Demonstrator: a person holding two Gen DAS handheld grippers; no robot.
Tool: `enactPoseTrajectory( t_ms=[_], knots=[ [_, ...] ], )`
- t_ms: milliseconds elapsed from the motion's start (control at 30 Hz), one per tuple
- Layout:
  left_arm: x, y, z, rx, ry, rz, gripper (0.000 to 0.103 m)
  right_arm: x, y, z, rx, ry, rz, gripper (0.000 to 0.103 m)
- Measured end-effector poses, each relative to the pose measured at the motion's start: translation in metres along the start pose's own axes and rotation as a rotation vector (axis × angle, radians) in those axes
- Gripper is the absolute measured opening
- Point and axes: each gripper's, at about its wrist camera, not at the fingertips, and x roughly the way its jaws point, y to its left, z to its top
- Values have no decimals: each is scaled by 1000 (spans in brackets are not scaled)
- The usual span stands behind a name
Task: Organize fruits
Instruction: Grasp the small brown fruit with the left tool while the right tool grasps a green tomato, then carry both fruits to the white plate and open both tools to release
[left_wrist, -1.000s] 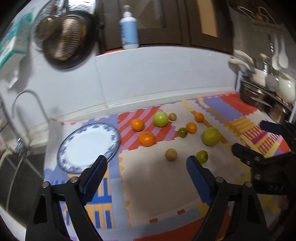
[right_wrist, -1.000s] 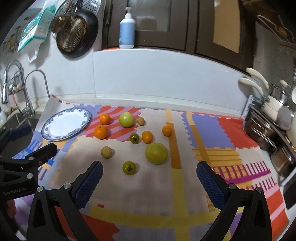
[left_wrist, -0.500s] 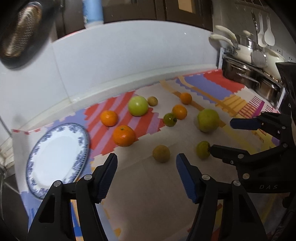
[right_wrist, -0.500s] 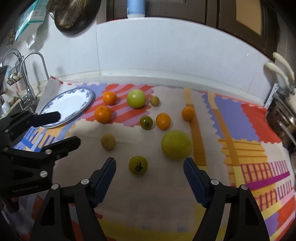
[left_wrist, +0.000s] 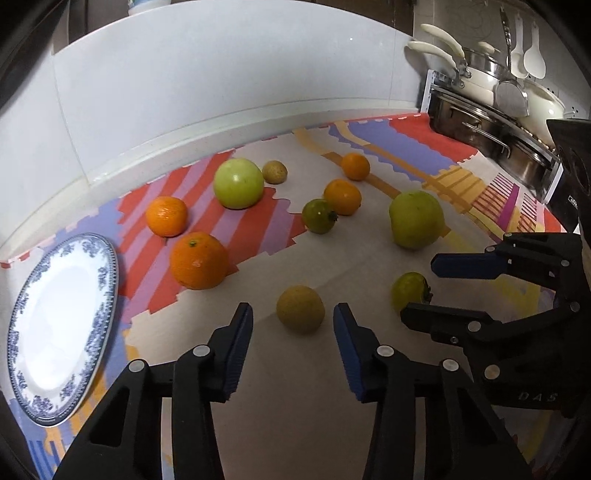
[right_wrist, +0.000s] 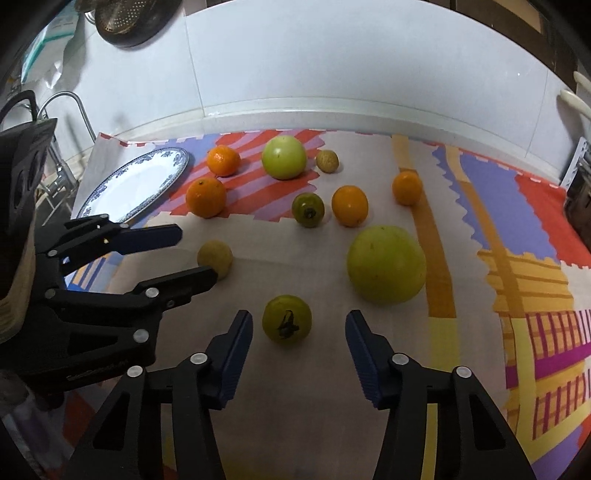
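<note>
Several fruits lie on a colourful mat. My left gripper (left_wrist: 293, 321) is open, its fingertips just short of a small tan fruit (left_wrist: 300, 309), which also shows in the right wrist view (right_wrist: 215, 257). My right gripper (right_wrist: 299, 326) is open around a small green fruit with a dark stem (right_wrist: 287, 324), seen from the left wrist too (left_wrist: 409, 290). Oranges (left_wrist: 198, 260) (left_wrist: 166, 215), a pale green apple (left_wrist: 238, 182) and a large green fruit (right_wrist: 386, 264) lie beyond. A blue-rimmed white plate (left_wrist: 22, 317) lies empty at the left.
Steel pots and white pans (left_wrist: 491, 110) stand at the right end of the counter. A white backsplash (left_wrist: 221, 74) runs behind the mat. A tap (right_wrist: 74, 110) and sink are past the plate on the left. A strainer (right_wrist: 129, 22) hangs above.
Both grippers have moved down and forward toward the fruit. Their jaws have narrowed, the left nearing the tan fruit, the right now flanking the small green fruit.
</note>
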Motion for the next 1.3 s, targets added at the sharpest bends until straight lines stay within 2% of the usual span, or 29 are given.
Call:
enactPoseTrajectory(
  t_ms=[200, 300, 433, 800, 1033, 1300],
  knots=[
    [7, 0, 3, -16, 13, -16, 39, 3, -1, 0, 2, 8, 26, 43],
    [10, 1, 3, -26, 37, -20, 30, 5, -1, 1, 0, 10, 30, 39],
    [9, 1, 3, -36, 37, -18, 29, 6, 1, 1, -11, 17, 44, 31],
    [-19, 6, 5, -103, -16, 34, 29, -5, 4, 6, -24, -17, 50, 30],
    [-49, 18, 4, -166, -72, 95, 29, -18, 18, 19, -74, -71, 82, 30],
    [-83, 51, -1, -242, -144, 222, 29, -25, 50, 51, -173, -146, 149, 30]
  ],
)
